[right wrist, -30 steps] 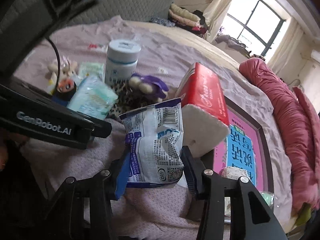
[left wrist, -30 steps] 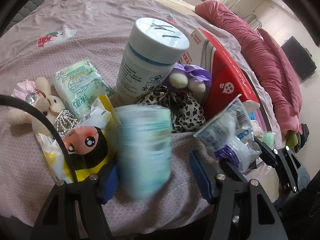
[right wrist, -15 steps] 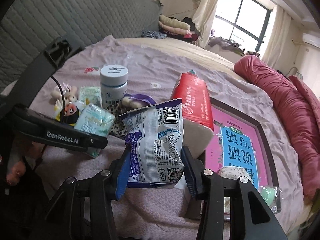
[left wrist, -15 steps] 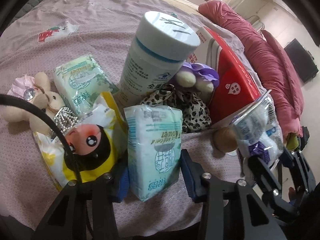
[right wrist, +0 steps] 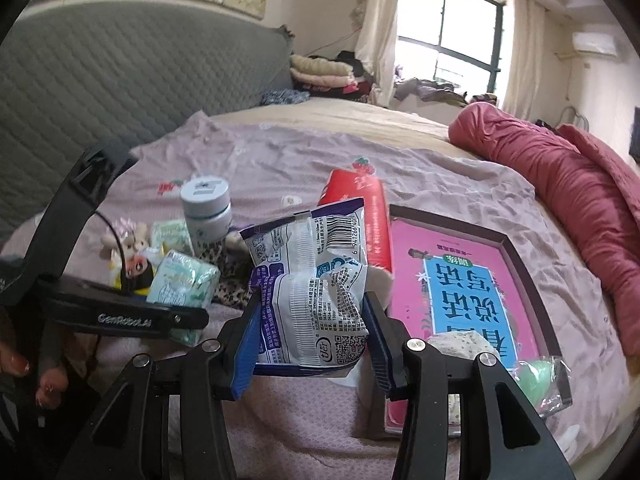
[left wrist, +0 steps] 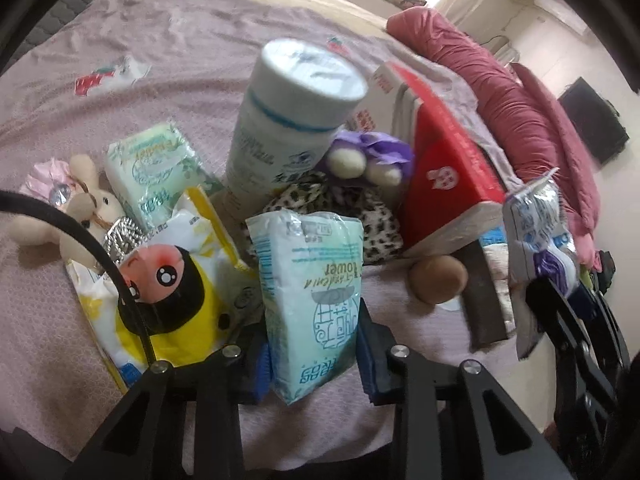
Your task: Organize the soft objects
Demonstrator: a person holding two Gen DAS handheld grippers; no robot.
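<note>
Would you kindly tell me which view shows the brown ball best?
The left wrist view: the brown ball lies in plain sight on the bedsheet, below the red tissue pack. In the right wrist view I cannot find it; the held packet probably hides it.

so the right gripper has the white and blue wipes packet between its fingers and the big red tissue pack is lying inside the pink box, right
Not quite. The right gripper does have the white and blue wipes packet between its fingers, but the red tissue pack is not inside the pink box. In the right wrist view it lies on the bedsheet just outside the box's left wall.
</note>
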